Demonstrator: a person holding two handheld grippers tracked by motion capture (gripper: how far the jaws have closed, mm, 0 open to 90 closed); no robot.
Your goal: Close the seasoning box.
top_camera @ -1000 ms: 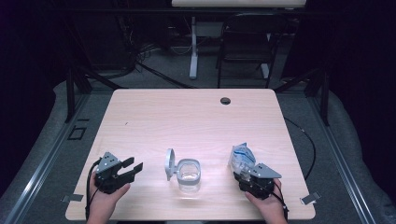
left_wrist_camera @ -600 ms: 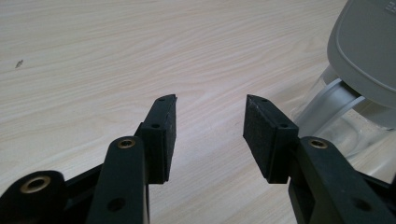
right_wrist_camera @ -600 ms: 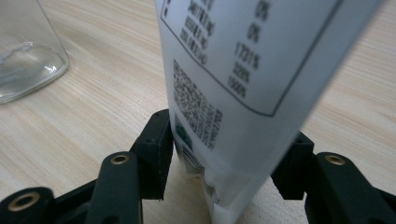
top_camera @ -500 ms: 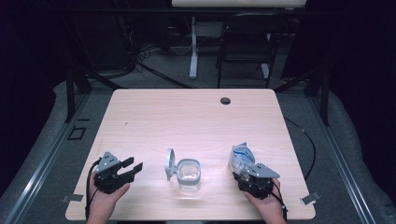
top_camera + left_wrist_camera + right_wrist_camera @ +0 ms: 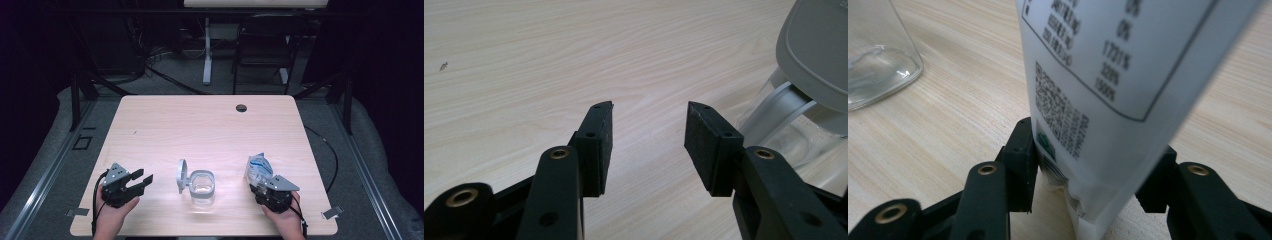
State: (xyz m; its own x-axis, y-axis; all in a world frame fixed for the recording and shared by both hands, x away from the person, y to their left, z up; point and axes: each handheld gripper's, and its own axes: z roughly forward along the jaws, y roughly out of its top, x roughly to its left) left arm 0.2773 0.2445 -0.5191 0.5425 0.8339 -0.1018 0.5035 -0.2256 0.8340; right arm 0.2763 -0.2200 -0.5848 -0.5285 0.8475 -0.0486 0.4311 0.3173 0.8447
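Note:
A white and blue pouch (image 5: 259, 169) stands upright at the front right of the table, its printed side close in the right gripper view (image 5: 1108, 65). My right gripper (image 5: 258, 184) (image 5: 1093, 165) has the pouch's lower end between its jaws. They have just been closing, and both pads now press on it. A clear glass jar (image 5: 202, 186) with its grey flip lid (image 5: 181, 176) swung open sits at the front centre. My left gripper (image 5: 142, 176) (image 5: 649, 135) rests to the jar's left, open, with nothing between the pads. The jar (image 5: 784, 125) lies just right of its jaws.
The light wooden table (image 5: 210, 125) has a round cable hole (image 5: 241, 108) near its far edge. A dark chair (image 5: 265, 55) and a white desk leg (image 5: 207, 55) stand beyond it. In the right gripper view, the jar (image 5: 878, 55) sits at the upper left.

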